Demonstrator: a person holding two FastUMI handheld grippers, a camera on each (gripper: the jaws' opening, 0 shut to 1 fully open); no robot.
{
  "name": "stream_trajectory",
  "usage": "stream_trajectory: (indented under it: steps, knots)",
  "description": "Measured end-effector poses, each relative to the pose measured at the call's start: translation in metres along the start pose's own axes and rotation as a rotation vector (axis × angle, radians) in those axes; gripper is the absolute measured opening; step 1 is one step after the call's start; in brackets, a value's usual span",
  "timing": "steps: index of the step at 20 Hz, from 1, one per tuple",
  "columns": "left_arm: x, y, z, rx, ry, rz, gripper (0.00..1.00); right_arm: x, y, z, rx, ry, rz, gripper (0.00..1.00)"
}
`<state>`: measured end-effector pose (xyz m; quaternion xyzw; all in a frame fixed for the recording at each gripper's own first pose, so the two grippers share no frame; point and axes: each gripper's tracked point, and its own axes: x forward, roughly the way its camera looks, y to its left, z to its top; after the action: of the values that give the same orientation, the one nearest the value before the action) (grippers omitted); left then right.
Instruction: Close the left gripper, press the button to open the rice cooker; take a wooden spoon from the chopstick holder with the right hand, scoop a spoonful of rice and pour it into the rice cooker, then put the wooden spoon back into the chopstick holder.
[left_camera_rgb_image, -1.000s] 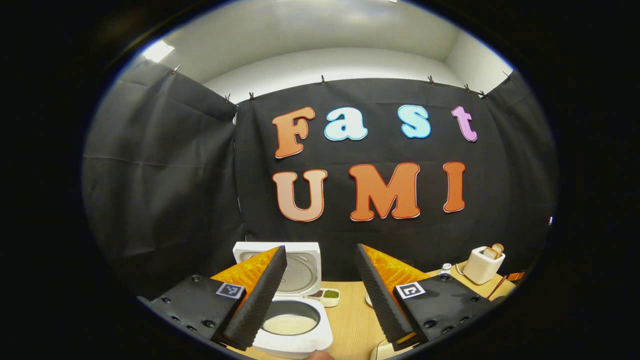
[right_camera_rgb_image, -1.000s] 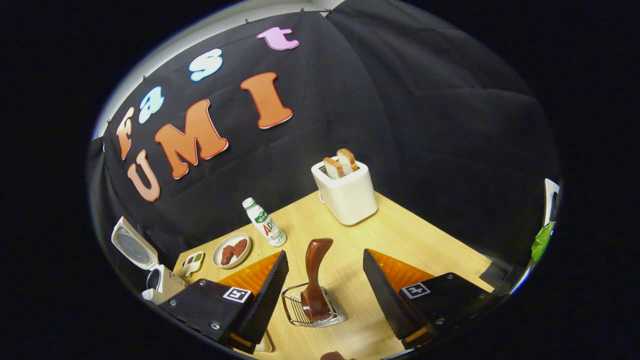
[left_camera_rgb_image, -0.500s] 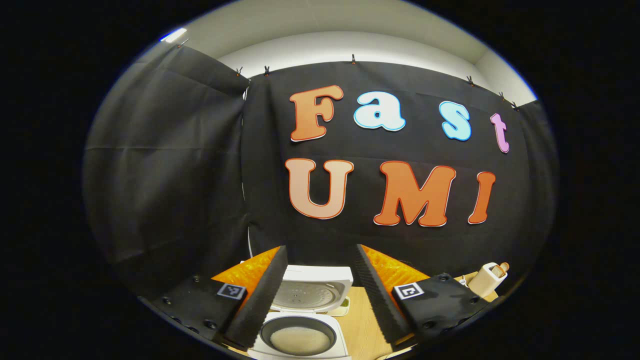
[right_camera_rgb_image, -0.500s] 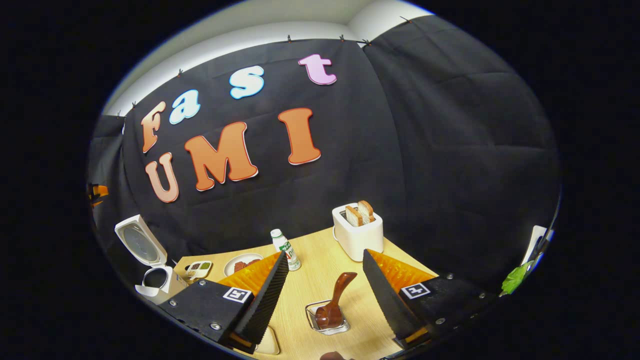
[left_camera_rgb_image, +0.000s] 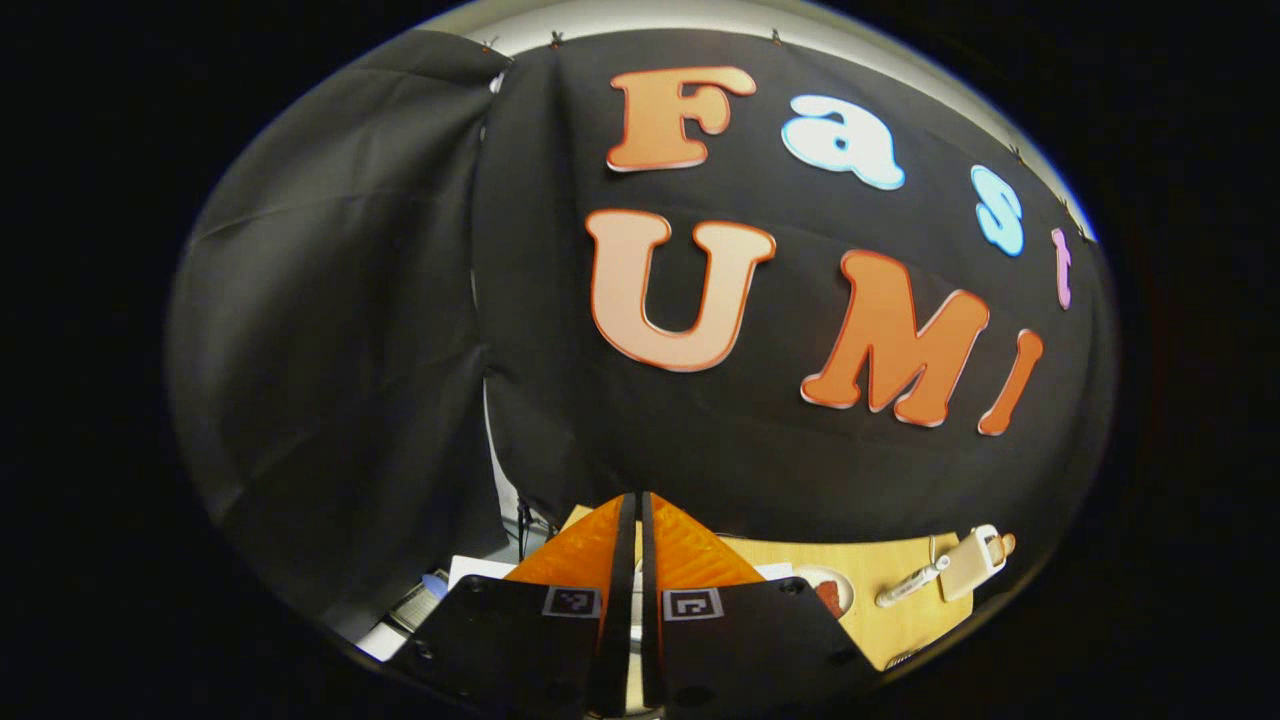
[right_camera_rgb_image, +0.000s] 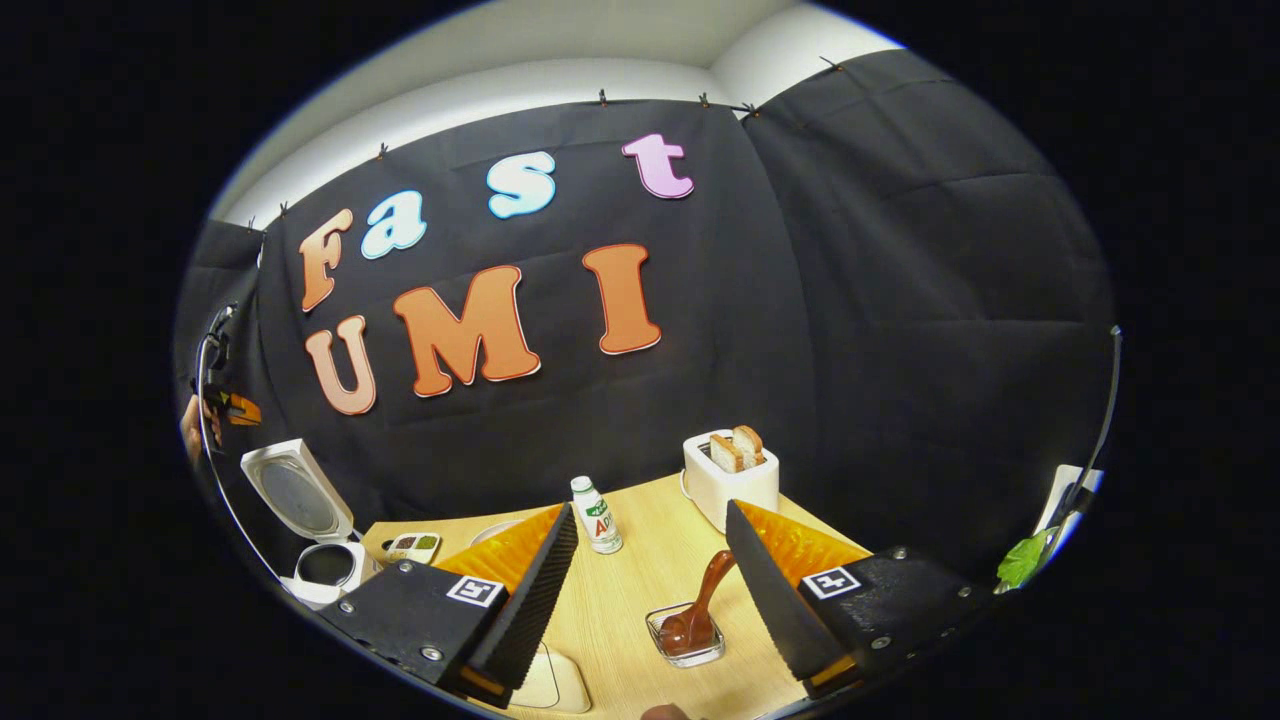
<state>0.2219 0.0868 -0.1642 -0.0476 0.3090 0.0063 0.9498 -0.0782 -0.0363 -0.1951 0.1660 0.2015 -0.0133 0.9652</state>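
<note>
My left gripper (left_camera_rgb_image: 632, 500) is shut with its fingers pressed together and nothing between them, pointing at the wall above the table's back edge. In the right gripper view it shows small at the far left (right_camera_rgb_image: 228, 406), above the white rice cooker (right_camera_rgb_image: 322, 570), whose lid (right_camera_rgb_image: 295, 495) stands open. The brown wooden spoon (right_camera_rgb_image: 702, 598) leans in the small chopstick holder (right_camera_rgb_image: 686, 640) on the table. My right gripper (right_camera_rgb_image: 652, 510) is open and empty, held back from the spoon, which sits low between its fingers.
A white toaster (right_camera_rgb_image: 730, 472) with bread stands at the table's back, with a small bottle (right_camera_rgb_image: 598, 515) left of it. A compartment dish (right_camera_rgb_image: 413, 545) lies near the cooker. A pale container (right_camera_rgb_image: 548, 682) sits under my right gripper's left finger. The wooden table (right_camera_rgb_image: 640, 590) ends at the wall.
My left gripper has gone from open to shut and swung up and left, so the cooker dropped out of its view. My right gripper has drawn back from the spoon, which stays in the holder.
</note>
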Motion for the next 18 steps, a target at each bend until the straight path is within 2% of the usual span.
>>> stream_trajectory:
  steps: [1,2,3,5,7,8,10,14,15,18]
  knots:
    - [0.009,-0.001,-0.008,0.018,0.046,-0.003,0.15,-0.002,0.001,0.000,0.002,0.001,-0.002,0.93]
    - [0.015,-0.003,-0.016,0.031,0.083,-0.006,0.15,-0.004,0.003,0.001,0.003,-0.003,0.003,0.93]
    - [0.022,-0.002,-0.023,0.036,0.113,-0.005,0.09,-0.006,0.005,0.002,0.002,-0.006,0.004,0.93]
    - [0.019,0.001,-0.042,0.041,0.191,0.017,0.09,-0.006,0.009,0.003,0.003,-0.008,0.019,0.93]
    - [0.022,0.005,-0.045,0.044,0.204,0.019,0.10,-0.005,0.013,0.004,0.002,-0.013,0.033,0.93]
    - [0.017,0.004,-0.048,0.044,0.221,0.014,0.14,-0.004,0.015,0.004,0.006,-0.011,0.041,0.93]
    - [-0.003,0.001,-0.067,0.027,0.280,-0.003,0.10,-0.001,0.021,0.001,0.017,-0.007,0.067,0.93]
    - [-0.048,-0.005,-0.109,-0.053,0.384,-0.044,0.10,0.009,0.031,-0.003,0.025,0.004,0.124,0.93]
    - [-0.060,-0.005,-0.123,-0.084,0.413,-0.054,0.04,0.014,0.032,-0.005,0.025,0.009,0.138,0.93]
    - [-0.089,-0.006,-0.176,-0.150,0.459,-0.069,0.04,0.023,0.043,-0.003,0.025,0.017,0.190,0.93]
